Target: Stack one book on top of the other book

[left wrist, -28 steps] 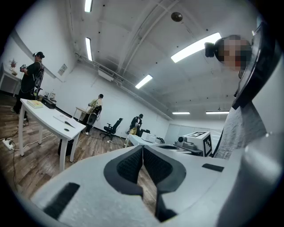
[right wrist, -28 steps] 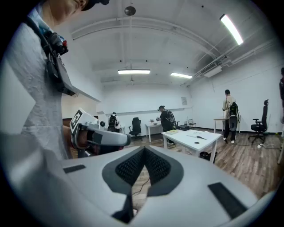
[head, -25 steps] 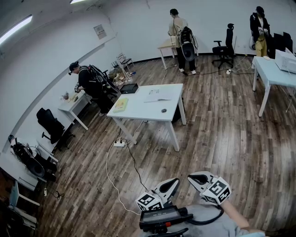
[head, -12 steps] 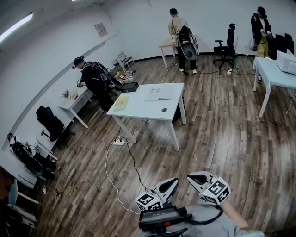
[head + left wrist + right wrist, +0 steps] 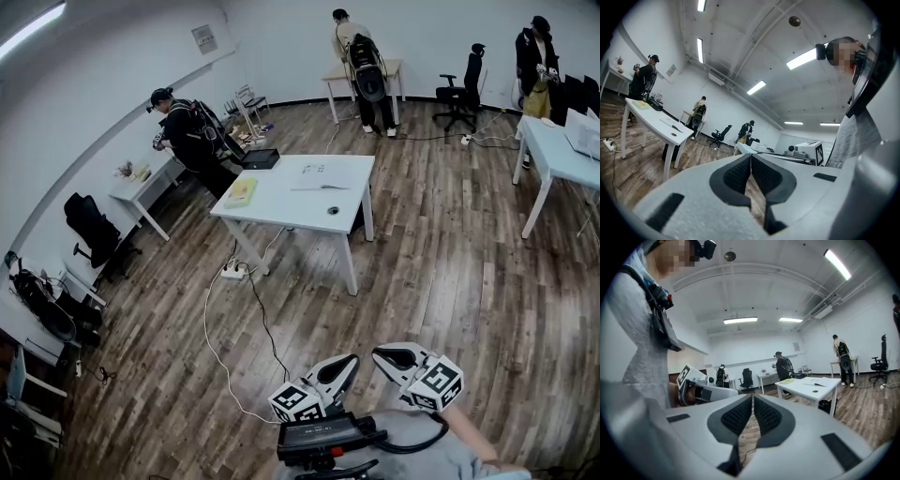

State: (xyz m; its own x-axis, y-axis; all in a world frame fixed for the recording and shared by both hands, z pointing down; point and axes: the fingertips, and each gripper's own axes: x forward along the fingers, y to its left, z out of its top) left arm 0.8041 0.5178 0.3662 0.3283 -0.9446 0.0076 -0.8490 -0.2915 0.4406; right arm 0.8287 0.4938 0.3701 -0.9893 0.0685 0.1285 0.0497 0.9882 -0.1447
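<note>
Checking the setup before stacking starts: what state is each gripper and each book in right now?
Left gripper: shut, empty.
Right gripper: shut, empty.
Yellow book: closed, flat on the white table, unstacked.
White book: flat on the same table, apart from the yellow one.

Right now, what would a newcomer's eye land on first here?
The white table standing mid-room on the wood floor, with a yellow book at its left end and an open book further right. At the head view's bottom edge, the left hand-held gripper and right hand-held gripper are shut and empty.
</note>
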